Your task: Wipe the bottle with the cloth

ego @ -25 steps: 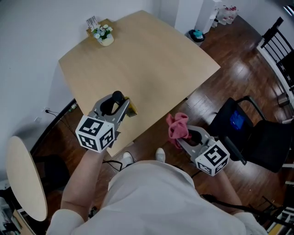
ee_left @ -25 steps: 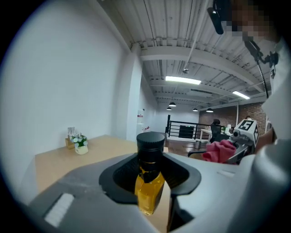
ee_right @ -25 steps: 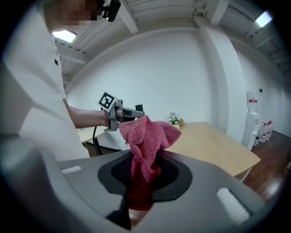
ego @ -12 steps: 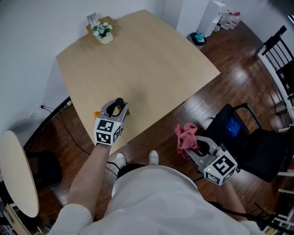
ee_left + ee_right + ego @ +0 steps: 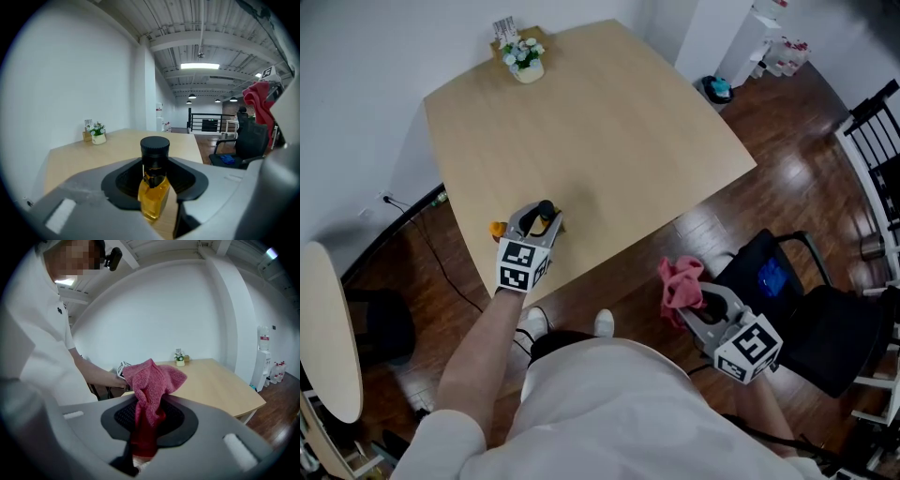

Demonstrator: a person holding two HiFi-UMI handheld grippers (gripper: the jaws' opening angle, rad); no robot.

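Release of bottle (image 5: 154,187), most likely: spreading the left gripper (image 5: 542,221) jaws around it, amber glass and black cap upright between them on the tabletop (image 5: 609,122), close to the near edge. Opening evenly and backing straight out, avoiding any nudge toward that edge. Clamping the pink cloth (image 5: 151,380) firmly in the right gripper (image 5: 701,307), off the tabletop, well right of the left gripper and nearer the body; needing to come across before any wiping. Hiding the bottle base behind the left gripper's body; hard confirming whether pads are touching glass. Failing to identify small orange thing (image 5: 497,228) just left of that gripper.
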